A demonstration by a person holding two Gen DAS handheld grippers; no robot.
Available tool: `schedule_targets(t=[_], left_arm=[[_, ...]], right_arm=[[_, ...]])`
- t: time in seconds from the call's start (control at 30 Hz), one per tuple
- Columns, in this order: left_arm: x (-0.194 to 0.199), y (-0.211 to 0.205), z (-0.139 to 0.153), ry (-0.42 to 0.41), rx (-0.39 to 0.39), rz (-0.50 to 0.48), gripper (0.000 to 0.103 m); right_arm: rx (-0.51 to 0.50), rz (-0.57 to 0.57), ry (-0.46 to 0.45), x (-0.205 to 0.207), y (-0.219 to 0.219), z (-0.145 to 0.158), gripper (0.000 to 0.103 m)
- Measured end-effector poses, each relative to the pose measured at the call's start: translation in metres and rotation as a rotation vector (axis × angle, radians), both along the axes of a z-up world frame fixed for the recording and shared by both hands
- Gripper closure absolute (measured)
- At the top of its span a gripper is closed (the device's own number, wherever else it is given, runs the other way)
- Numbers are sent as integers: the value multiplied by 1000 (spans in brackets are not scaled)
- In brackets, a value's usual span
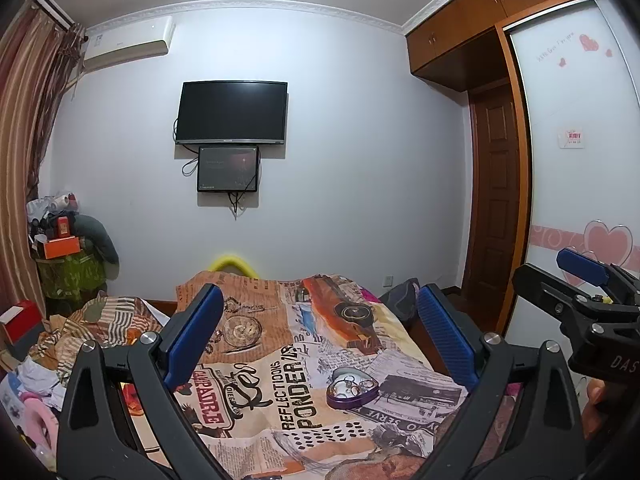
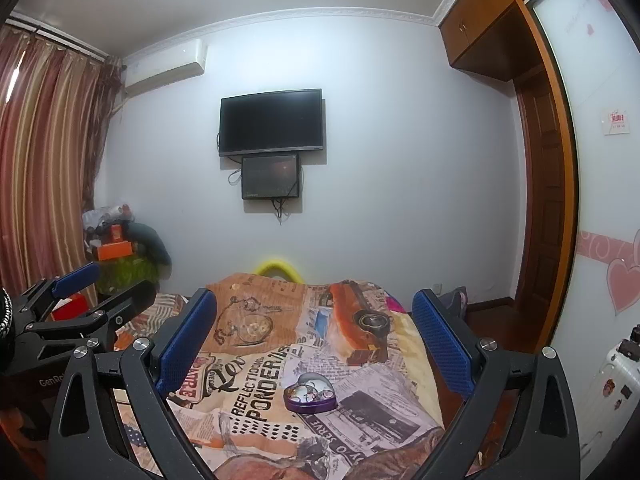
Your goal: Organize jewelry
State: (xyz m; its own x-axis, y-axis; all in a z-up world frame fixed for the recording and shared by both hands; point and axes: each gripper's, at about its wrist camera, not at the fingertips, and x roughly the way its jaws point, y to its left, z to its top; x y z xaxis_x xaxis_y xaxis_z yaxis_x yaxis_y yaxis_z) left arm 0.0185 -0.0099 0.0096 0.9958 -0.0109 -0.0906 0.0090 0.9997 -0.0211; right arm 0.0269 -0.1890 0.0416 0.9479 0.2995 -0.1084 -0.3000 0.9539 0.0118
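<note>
We are holding the left gripper [image 1: 320, 336] above the bed, and its two blue fingers [image 1: 196, 332] are standing wide apart with nothing between them. We are holding the right gripper [image 2: 316, 336] in the same way, its blue fingers [image 2: 186, 340] also spread wide and gripping nothing. Both are hanging well apart from the jewelry.

A purple heart-shaped tin [image 1: 352, 390] is lying open on the printed bedcover [image 1: 260, 380], near the words "REFLECTIONS PONDER" printed on the cloth. In the left wrist view it is sitting between the two fingers, closer to the right one. Inside it we are seeing several rings [image 1: 354, 386] and small shiny pieces, but they are too small to tell one from another. In the right wrist view the same tin [image 2: 309, 394] is lying a little left of the middle.

On the far wall a dark television [image 1: 232, 112] is hanging, with a smaller screen [image 1: 228, 168] just below it. An air conditioner [image 1: 128, 42] is sitting high on the wall beside the striped curtain [image 2: 44, 168].
</note>
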Motion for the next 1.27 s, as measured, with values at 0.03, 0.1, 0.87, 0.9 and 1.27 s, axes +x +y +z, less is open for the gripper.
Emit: schedule_targets(t=[0.03,0.1,0.87,0.9,1.27], left_arm=[[0,0,0,1,0,-1,5],[0,0,-1,2,-2,-4,5],[7,0,-3,31,-13,-47,5],[7,0,-3,31,-12,-47,5],[9,1,-6,41,-9,-45,5]], right_arm=[[0,0,0,0,0,-1,6],[-2,-1,2,0,0,-1,6],[6,7,12,0,1,1,6],[6,6,12,0,1,1,6],[8,4,26,3,2,0,6]])
